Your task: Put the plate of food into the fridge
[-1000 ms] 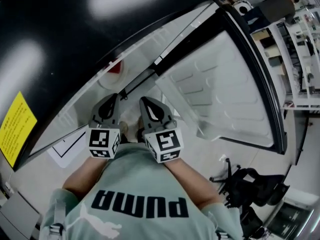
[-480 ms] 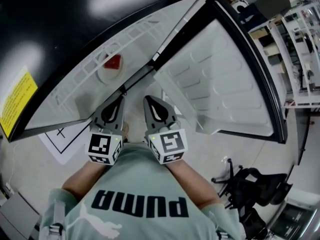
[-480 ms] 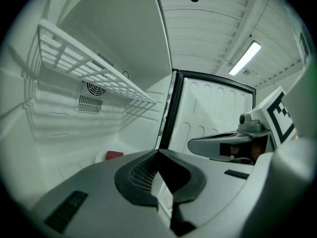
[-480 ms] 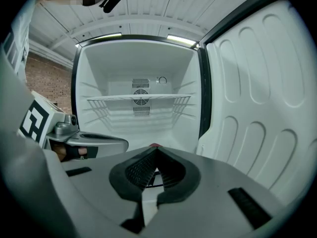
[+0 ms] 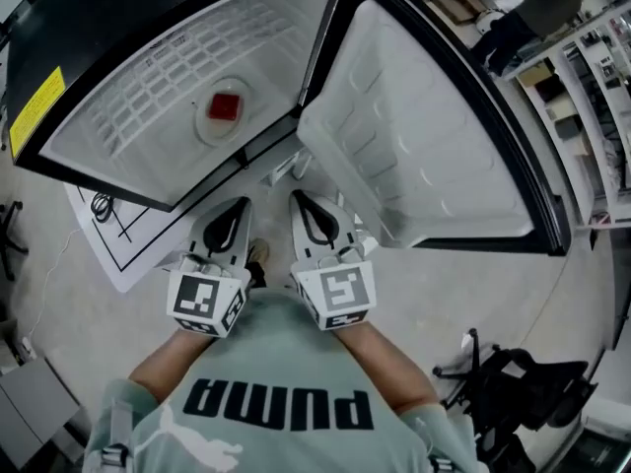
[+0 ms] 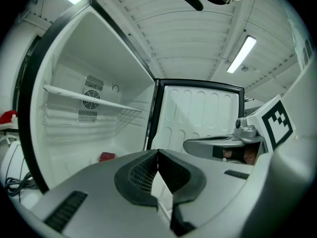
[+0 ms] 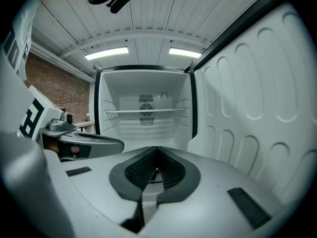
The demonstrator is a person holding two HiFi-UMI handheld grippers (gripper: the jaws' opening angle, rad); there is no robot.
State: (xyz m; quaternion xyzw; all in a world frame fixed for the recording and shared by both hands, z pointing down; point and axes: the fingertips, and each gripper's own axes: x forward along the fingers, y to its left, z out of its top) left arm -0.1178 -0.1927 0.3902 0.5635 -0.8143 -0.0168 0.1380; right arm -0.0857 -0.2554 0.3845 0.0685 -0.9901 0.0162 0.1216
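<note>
A white plate (image 5: 202,129) with a red piece of food (image 5: 226,106) rests on the wire shelf inside the open fridge (image 5: 128,87). The left gripper view shows the red food (image 6: 106,156) low in the fridge. My left gripper (image 5: 237,205) and right gripper (image 5: 301,198) are side by side in front of the fridge, outside it and clear of the plate. Both are shut with nothing between their jaws, which meet in the left gripper view (image 6: 158,151) and in the right gripper view (image 7: 157,148).
The fridge door (image 5: 424,156) stands wide open to the right. A wire shelf (image 7: 146,111) spans the upper fridge. A white floor mat (image 5: 108,239) with a cable (image 5: 102,205) lies at the left. A black chair (image 5: 523,392) stands at the lower right, and a person (image 5: 537,8) at the far right.
The fridge's inside and the plate have come fully into the head view as the view shifted. Both grippers stay shut and side by side.
</note>
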